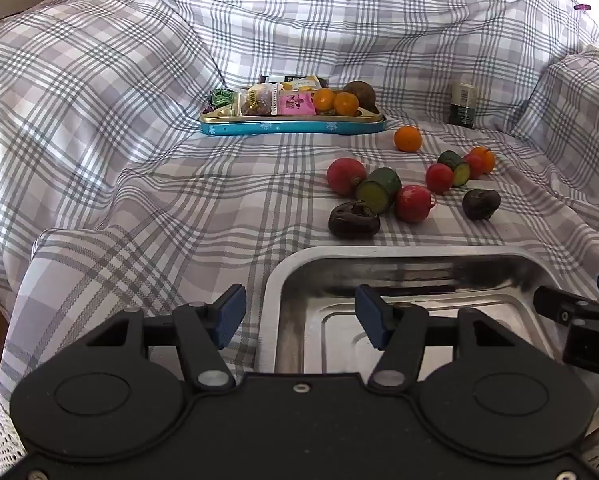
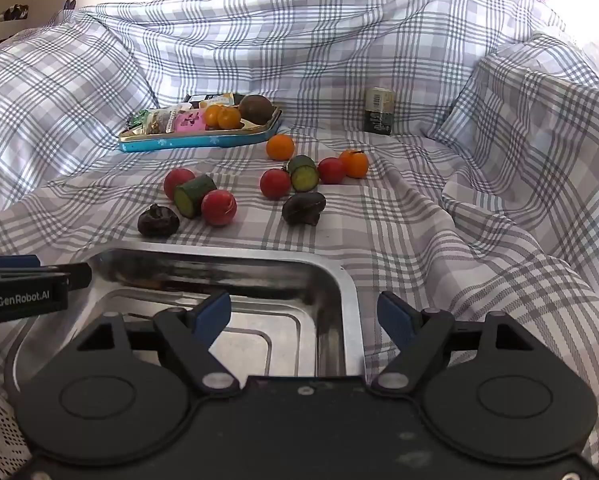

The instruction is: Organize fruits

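Observation:
Loose fruits lie on the checked cloth beyond an empty steel tray [image 1: 283, 276] [image 2: 349, 280]: red ones [image 1: 345, 176] [image 2: 218, 208], cut cucumber pieces [image 1: 379, 190] [image 2: 193, 196], dark fruits [image 1: 353, 220] [image 2: 303, 208], and oranges [image 1: 407, 139] [image 2: 280, 147]. My left gripper [image 1: 299, 316] is open and empty over the tray's left rim. My right gripper [image 2: 303, 316] is open and empty over the tray's right rim. Each gripper shows at the edge of the other's view.
A blue tin tray [image 1: 291, 126] [image 2: 195, 142] at the back holds snack packets, two oranges and a brown fruit. A small dark box [image 1: 462, 104] [image 2: 378, 110] stands at the back right. Cloth folds rise on both sides.

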The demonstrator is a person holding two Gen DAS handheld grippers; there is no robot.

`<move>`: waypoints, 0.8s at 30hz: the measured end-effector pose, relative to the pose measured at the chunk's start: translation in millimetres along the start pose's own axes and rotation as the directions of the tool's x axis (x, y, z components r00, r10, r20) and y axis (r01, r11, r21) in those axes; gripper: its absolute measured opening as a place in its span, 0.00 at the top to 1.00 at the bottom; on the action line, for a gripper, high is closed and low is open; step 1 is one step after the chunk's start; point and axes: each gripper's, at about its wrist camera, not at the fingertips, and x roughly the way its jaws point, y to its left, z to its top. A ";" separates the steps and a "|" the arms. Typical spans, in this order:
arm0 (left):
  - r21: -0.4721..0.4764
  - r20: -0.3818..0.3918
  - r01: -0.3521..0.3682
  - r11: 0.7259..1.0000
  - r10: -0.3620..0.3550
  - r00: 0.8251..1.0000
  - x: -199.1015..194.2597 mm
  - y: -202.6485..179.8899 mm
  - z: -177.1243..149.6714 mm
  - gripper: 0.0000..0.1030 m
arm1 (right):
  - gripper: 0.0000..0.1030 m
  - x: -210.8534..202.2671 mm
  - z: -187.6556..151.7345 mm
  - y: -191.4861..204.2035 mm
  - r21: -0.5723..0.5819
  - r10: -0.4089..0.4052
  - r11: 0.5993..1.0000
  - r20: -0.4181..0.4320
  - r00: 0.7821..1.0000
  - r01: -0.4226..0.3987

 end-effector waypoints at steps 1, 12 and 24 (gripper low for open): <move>0.001 -0.001 -0.001 1.000 0.001 1.000 0.1 0.2 0.0 0.38 | 0.19 0.1 -0.1 0.4 -0.001 -0.001 1.000 -0.002 1.000 0.001; -0.011 -0.003 -0.014 1.000 0.014 1.000 0.3 -0.2 5.7 0.38 | 0.19 3.5 1.8 -5.9 -0.003 -0.003 1.000 -0.002 1.000 0.003; -0.002 0.000 -0.004 1.000 0.004 1.000 -0.5 -0.8 0.7 0.38 | 0.19 1.7 0.6 0.1 -0.008 0.000 1.000 -0.002 1.000 0.000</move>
